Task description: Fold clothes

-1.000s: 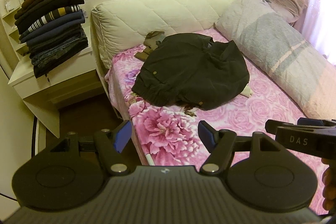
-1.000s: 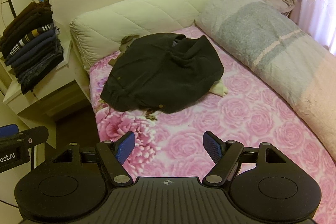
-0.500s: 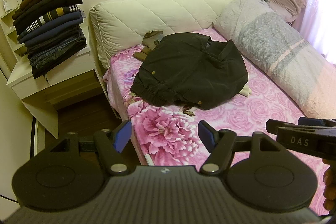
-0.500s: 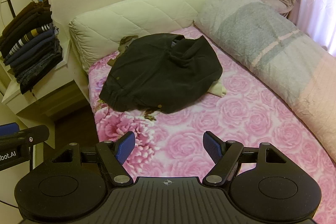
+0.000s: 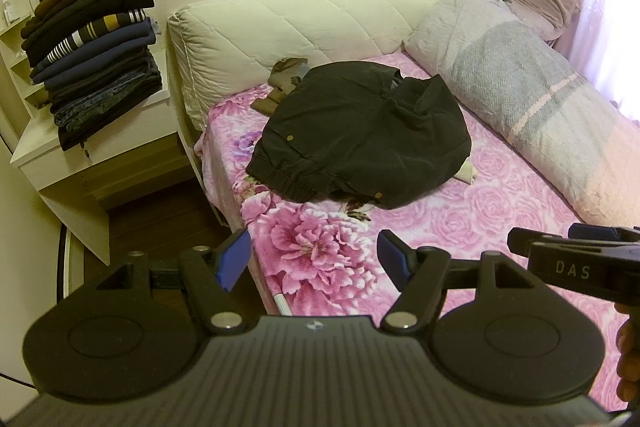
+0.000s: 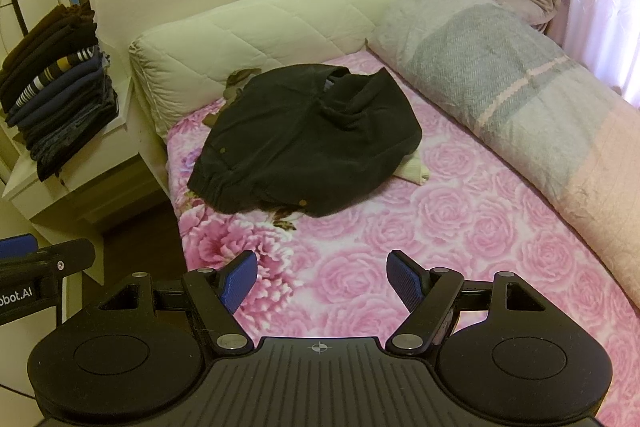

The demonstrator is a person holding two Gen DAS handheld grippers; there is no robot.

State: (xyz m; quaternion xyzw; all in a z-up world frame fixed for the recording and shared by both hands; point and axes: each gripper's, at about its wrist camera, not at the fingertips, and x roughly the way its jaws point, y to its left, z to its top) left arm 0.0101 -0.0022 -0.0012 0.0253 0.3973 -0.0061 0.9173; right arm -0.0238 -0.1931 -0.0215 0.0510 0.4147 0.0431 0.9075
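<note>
A crumpled black jacket with brass snaps lies in a heap on the pink floral bed, near the headboard. A brown garment and a cream cloth poke out from under it. My left gripper hangs open over the bed's near left corner, well short of the jacket. My right gripper is open too, above bare sheet in front of the jacket. Neither holds anything.
A tall stack of folded clothes sits on a white dresser left of the bed. A rolled grey and pink quilt lines the bed's right side. A padded headboard stands behind.
Both grippers have drifted slightly back and left, so the jacket sits a little farther off. Their jaws have stayed open.
</note>
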